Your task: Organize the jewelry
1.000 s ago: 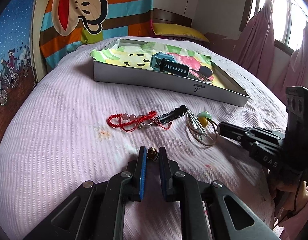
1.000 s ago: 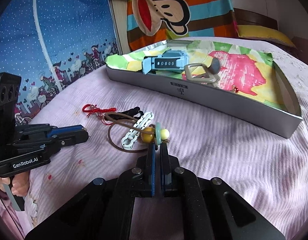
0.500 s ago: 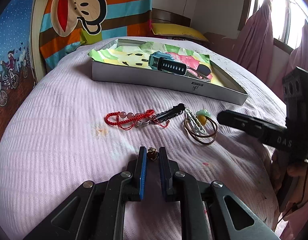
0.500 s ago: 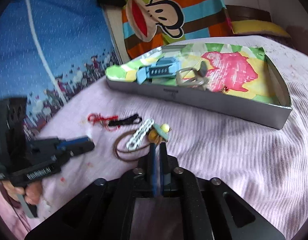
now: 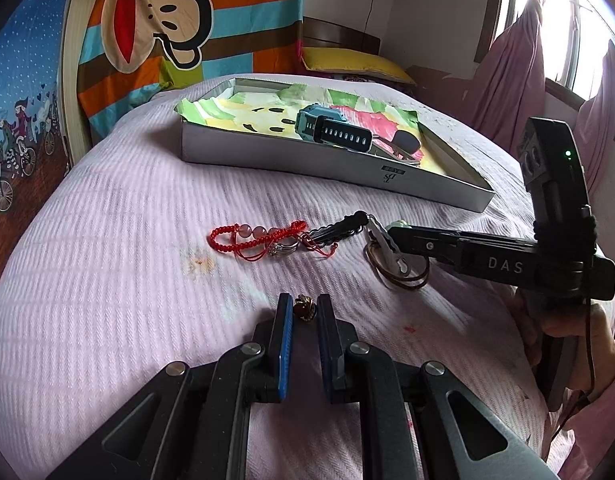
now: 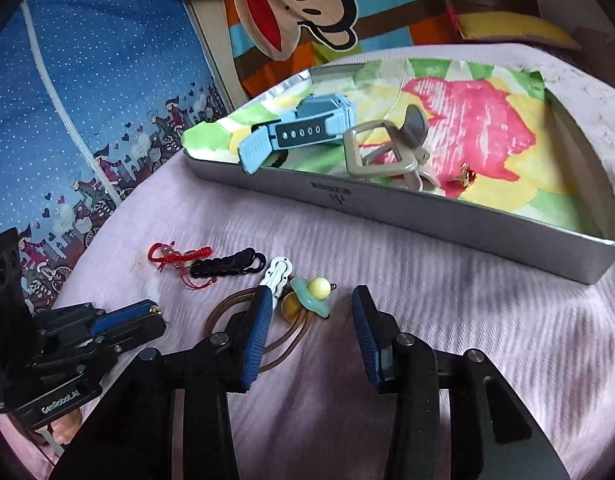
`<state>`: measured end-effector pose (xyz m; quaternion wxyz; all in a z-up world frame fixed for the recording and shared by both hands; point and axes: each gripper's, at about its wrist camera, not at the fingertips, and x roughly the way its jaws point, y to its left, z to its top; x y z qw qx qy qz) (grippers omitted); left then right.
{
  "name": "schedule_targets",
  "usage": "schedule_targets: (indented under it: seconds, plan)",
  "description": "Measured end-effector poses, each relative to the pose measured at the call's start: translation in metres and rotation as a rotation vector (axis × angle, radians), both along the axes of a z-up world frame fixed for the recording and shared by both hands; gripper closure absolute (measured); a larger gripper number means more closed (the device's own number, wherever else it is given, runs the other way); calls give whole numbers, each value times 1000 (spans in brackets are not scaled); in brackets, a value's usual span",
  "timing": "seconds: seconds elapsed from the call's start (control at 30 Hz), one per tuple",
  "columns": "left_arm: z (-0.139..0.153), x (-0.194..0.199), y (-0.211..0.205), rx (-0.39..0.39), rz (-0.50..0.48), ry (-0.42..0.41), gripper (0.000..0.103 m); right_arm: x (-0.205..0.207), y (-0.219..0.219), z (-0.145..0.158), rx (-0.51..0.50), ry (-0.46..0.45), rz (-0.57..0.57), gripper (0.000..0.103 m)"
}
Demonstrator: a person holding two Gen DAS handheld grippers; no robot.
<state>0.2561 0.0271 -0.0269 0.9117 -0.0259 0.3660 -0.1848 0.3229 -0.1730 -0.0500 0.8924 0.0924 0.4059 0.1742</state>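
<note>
Fingers of the left gripper pinch a small gold-brown earring at their tips, just above the pink bedspread. Right gripper: fingers spread apart and opening, nothing pressed between the pads; its left finger lies over the white hair clip and brown cord loop, with the green-and-yellow bead pendant in the gap near that finger. Loose items on the bed, near its middle: red braided bracelet with pink beads, touching a silver ring and a black braided cord; the clip, cord loop and pendant lie just beside these, toward the right gripper's side. Grey tray sits farther up the bed, toward the striped monkey-print headboard cloth, lined with a coloured floral paper. Inside the tray: blue watch at the left end, grey claw clip beside it, and a small red-and-gold piece on the pink patch. A hand holds the right gripper's handle at the bed's right edge.
</note>
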Motion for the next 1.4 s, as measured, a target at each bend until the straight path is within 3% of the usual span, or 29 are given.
schedule_targets:
  seconds: [0.07,0.27,0.57,0.9,1.1,1.4]
  plan:
    - [1,-1,0,-4,-3,-4,91,3,-1,-2,27,10,10,82]
    - [6,-7,0,-23,-30,-33,91,-13,-4,1,55,-38,3,82]
    - [14,-20,-4,-27,-46,-83,91,-63,-24,32,28,-219,-51,82]
    - [35,-31,-7,-36,-28,-188,91,-87,-35,67,7,-347,-46,82]
    - [54,-7,-8,-70,11,-203,91,-90,-44,75,19,-395,-62,82]
    - [84,66,-17,-86,89,-223,91,-45,-69,90,31,-416,-169,82]
